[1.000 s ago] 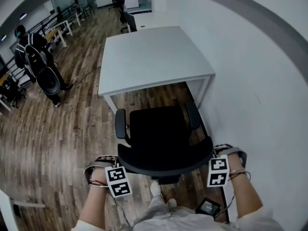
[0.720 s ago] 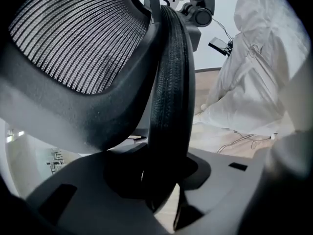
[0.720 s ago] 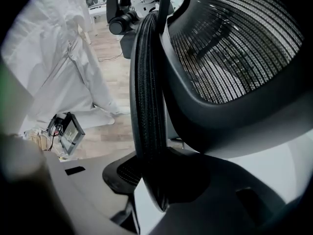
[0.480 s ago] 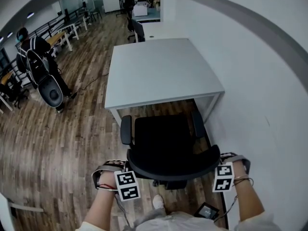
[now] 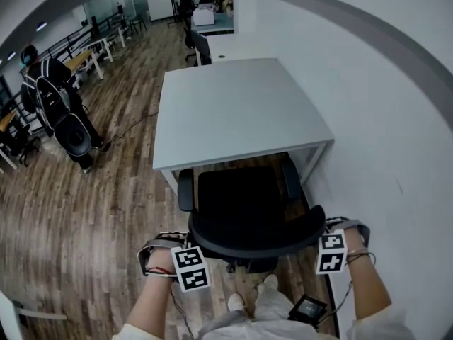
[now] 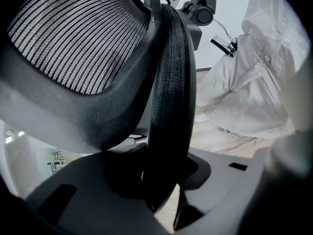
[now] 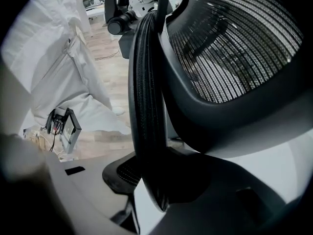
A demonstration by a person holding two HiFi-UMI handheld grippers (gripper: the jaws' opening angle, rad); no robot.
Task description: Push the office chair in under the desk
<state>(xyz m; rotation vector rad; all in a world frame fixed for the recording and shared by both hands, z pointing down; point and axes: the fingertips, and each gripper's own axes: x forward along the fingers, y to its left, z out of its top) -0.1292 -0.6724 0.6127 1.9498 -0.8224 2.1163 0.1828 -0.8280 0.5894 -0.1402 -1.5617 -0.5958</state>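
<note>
A black office chair (image 5: pixel 239 195) faces a white desk (image 5: pixel 241 105), and the front of its seat reaches the desk's near edge. My left gripper (image 5: pixel 191 243) is shut on the left rim of the mesh backrest (image 5: pixel 255 238). My right gripper (image 5: pixel 323 232) is shut on the right rim. In the left gripper view the padded rim (image 6: pixel 168 106) runs down between the jaws of the left gripper (image 6: pixel 161 180). The right gripper view shows the same rim (image 7: pixel 146 106) clamped in the right gripper (image 7: pixel 156 180). The chair's base is hidden under the seat.
A white wall (image 5: pixel 382 119) runs close along the right of the desk and chair. A person (image 5: pixel 53 105) stands at the far left on the wood floor. Another chair (image 5: pixel 200 47) stands behind the desk. A small device (image 5: pixel 310 309) hangs by my right leg.
The chair has rolled forward to the desk with both grippers still on its backrest. The seat front now meets the desk edge, and my feet have stepped up behind it.
</note>
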